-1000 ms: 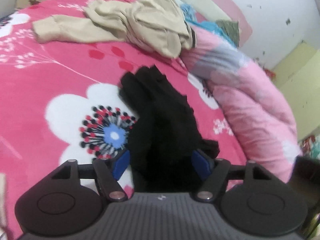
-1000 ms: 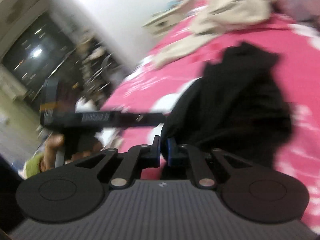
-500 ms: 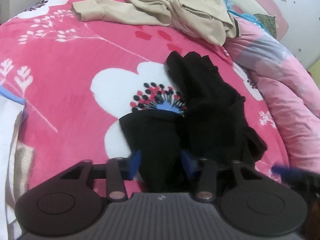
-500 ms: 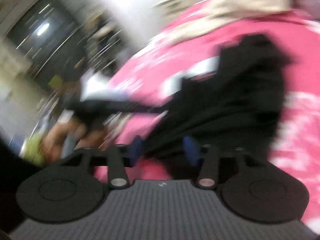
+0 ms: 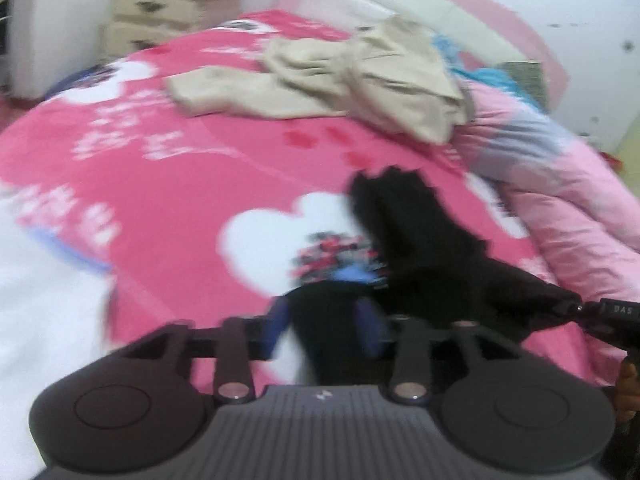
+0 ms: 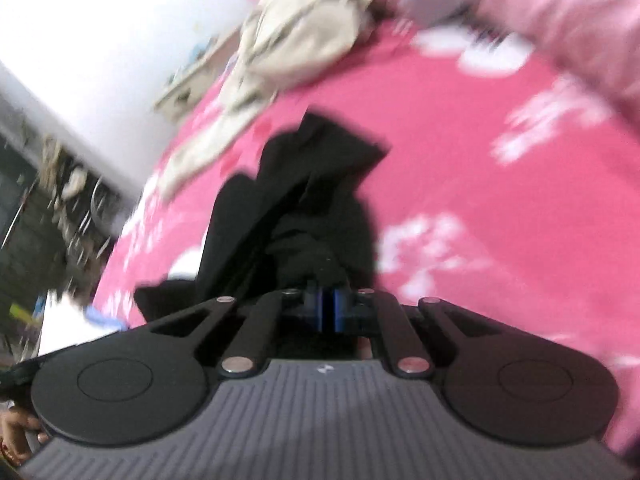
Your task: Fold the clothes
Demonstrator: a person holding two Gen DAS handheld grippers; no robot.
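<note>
A black garment (image 5: 420,240) lies crumpled on the pink floral bedspread (image 5: 180,184), and its near edge is lifted. My left gripper (image 5: 324,324) has a thick bunch of that edge filling the gap between its blue pads, clamped on it. The cloth stretches rightward to my right gripper (image 5: 580,308) at the frame's right edge. In the right wrist view the right gripper (image 6: 328,308) is shut, pads almost touching, pinching the black garment (image 6: 304,200), which trails away over the bed. Both views are motion-blurred.
A beige garment (image 5: 360,76) is heaped at the far side of the bed. A rolled pink quilt (image 5: 560,200) runs along the right. White cloth (image 5: 40,300) lies at the near left. A cream nightstand (image 5: 168,12) stands beyond the bed.
The left gripper's fingers closed in on the garment's edge and the view rose. The right gripper, open half a second ago, has shut on the garment and pulled it to the right.
</note>
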